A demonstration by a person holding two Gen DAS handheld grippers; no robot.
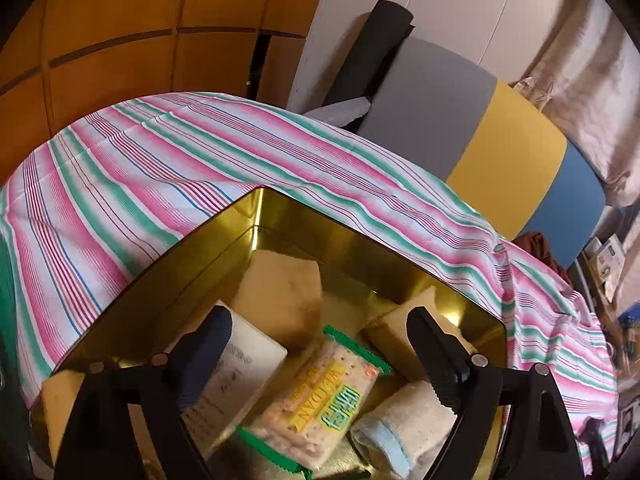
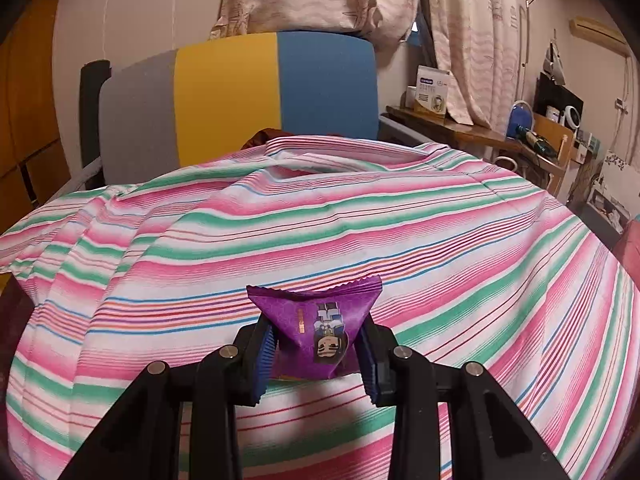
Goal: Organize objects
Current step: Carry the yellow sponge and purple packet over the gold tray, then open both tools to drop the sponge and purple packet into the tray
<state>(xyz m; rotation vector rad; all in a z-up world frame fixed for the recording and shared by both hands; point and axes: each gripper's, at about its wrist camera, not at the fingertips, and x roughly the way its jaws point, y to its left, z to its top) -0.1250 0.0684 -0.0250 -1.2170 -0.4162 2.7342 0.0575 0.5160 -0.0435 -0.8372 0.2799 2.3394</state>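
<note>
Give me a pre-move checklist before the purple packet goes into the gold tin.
1. Right gripper shut on purple packet: ok.
2. Left gripper open, nothing between its pads: ok.
3. Left gripper out of the gold tin: not ok, it hangs over the tin.
4. Free floor in the tin: ok, bare behind the green-edged snack packet.
5. Tin's place relative to right gripper: cannot tell.

Right claw [image 2: 316,354] pinches purple packet [image 2: 316,328] above striped cloth [image 2: 360,224].
</note>
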